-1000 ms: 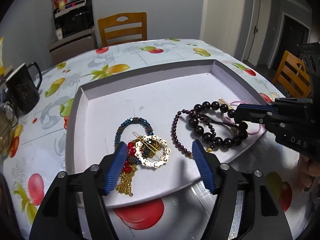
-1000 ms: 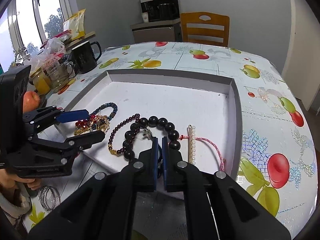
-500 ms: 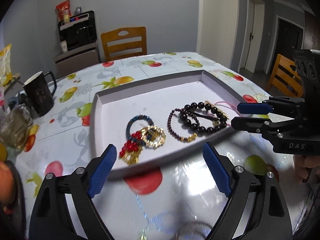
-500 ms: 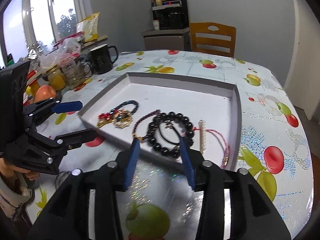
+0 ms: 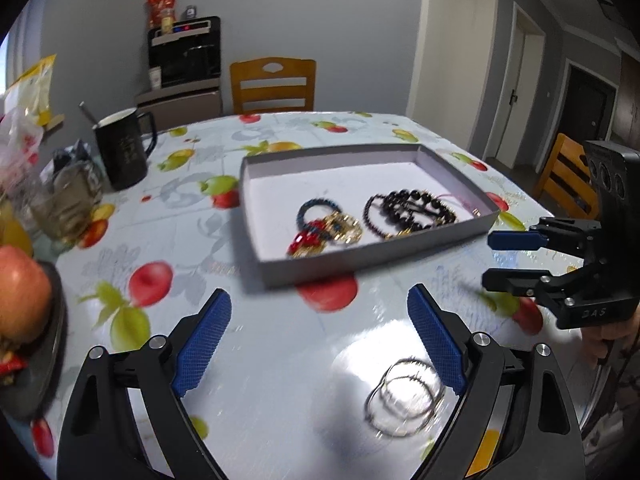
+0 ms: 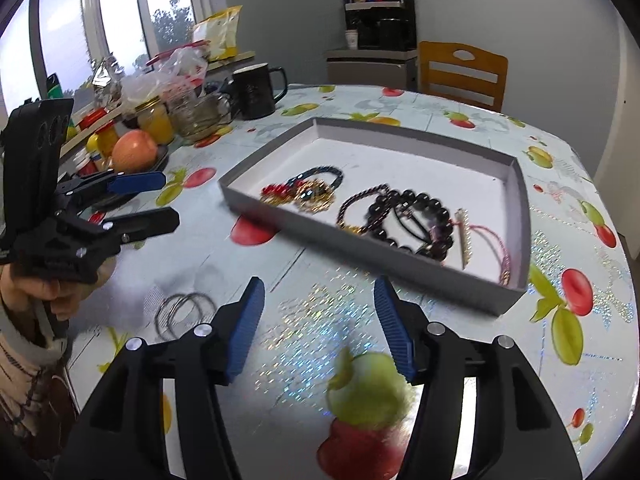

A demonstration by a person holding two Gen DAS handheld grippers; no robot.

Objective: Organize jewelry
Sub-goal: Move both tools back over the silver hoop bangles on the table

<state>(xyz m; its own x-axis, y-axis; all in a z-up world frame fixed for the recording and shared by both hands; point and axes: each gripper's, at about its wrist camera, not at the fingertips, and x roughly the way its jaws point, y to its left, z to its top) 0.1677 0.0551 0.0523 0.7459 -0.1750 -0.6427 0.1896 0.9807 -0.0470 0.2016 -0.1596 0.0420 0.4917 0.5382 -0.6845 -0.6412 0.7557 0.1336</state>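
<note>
A grey shallow tray (image 5: 360,258) (image 6: 516,184) on the fruit-print table holds a blue bead bracelet (image 5: 316,206) (image 6: 324,172), a gold and red piece (image 5: 320,236) (image 6: 296,194), a black bead bracelet (image 5: 416,210) (image 6: 416,216) and a pink cord piece (image 6: 496,244). Thin silver bangles (image 5: 404,398) (image 6: 182,314) lie on the table in front of the tray. My left gripper (image 5: 320,342) (image 6: 160,200) is open and empty above the table, bangles near its right finger. My right gripper (image 6: 320,328) (image 5: 490,258) is open and empty, short of the tray.
A black mug (image 5: 124,154) (image 6: 256,90), glass jars (image 6: 200,114) and an apple on a dark plate (image 5: 20,300) (image 6: 134,152) stand at the table's left. A wooden chair (image 5: 274,86) and a coffee machine (image 5: 184,52) are behind the table.
Both grippers have pulled back from the tray toward the table's near side. The right gripper, shut one second ago, has opened. The silver bangles have come into view.
</note>
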